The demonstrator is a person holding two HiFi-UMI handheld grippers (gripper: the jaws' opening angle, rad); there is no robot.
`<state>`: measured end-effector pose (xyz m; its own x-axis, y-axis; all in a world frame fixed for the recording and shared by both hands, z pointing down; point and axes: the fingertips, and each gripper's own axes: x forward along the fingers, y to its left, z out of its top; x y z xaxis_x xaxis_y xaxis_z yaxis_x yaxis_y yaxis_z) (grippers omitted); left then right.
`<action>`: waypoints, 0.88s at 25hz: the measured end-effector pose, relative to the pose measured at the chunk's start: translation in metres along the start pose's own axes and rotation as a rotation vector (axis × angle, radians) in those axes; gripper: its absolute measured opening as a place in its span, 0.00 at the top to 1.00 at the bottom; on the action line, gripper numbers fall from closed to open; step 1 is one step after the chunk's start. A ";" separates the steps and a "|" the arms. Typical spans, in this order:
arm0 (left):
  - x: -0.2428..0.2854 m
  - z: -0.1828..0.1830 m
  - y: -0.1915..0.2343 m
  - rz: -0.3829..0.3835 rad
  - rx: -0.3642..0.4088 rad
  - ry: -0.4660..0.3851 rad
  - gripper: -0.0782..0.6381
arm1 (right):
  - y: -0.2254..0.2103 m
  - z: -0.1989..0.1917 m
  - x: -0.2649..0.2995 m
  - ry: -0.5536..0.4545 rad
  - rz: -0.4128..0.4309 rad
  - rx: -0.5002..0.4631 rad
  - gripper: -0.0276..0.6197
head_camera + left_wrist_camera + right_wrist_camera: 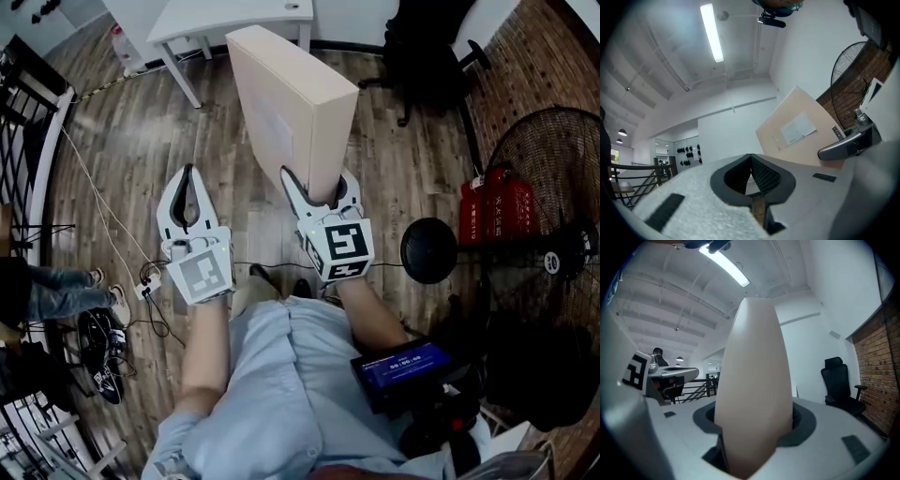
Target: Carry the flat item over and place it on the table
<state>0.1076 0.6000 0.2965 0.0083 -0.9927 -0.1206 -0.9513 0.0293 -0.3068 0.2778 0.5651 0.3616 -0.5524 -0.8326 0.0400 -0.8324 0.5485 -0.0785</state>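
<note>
A flat beige cardboard box [291, 103] stands upright on its narrow edge in my right gripper [321, 187], held out over the wooden floor. Its jaws are shut on the lower end of the box. In the right gripper view the box [754, 376] fills the gap between the jaws of the right gripper [754, 417]. My left gripper [190, 178] hangs to the left of the box, apart from it, shut and empty. In the left gripper view the left gripper [751, 159] has its pads together, and the box [801, 131] shows a white label. A white table [234, 19] stands ahead.
A large black fan [553, 187] and red canisters [497, 202] are at the right. A black office chair [431, 47] stands at the back right. A black railing [28, 112], shoes [98, 352], floor cables and a person's legs [56, 286] are at the left.
</note>
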 end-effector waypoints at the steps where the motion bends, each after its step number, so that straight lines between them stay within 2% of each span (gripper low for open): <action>1: 0.003 -0.001 0.000 0.001 0.002 0.004 0.88 | -0.002 0.000 0.003 0.001 0.001 0.002 0.53; 8: 0.029 -0.014 0.010 -0.003 -0.013 0.017 0.88 | -0.007 -0.004 0.029 0.005 -0.007 0.008 0.53; 13: 0.067 -0.038 0.026 -0.009 -0.025 0.028 0.88 | -0.012 -0.014 0.069 0.020 -0.019 0.009 0.53; 17: 0.119 -0.069 0.046 -0.015 -0.039 0.019 0.88 | -0.021 -0.029 0.128 0.042 -0.025 0.013 0.53; 22: 0.212 -0.105 0.087 -0.038 -0.040 0.046 0.88 | -0.035 -0.031 0.230 0.044 -0.057 0.035 0.53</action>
<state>-0.0063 0.3796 0.3435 0.0315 -0.9974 -0.0653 -0.9621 -0.0125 -0.2722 0.1786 0.3562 0.4047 -0.5060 -0.8580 0.0888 -0.8611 0.4965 -0.1094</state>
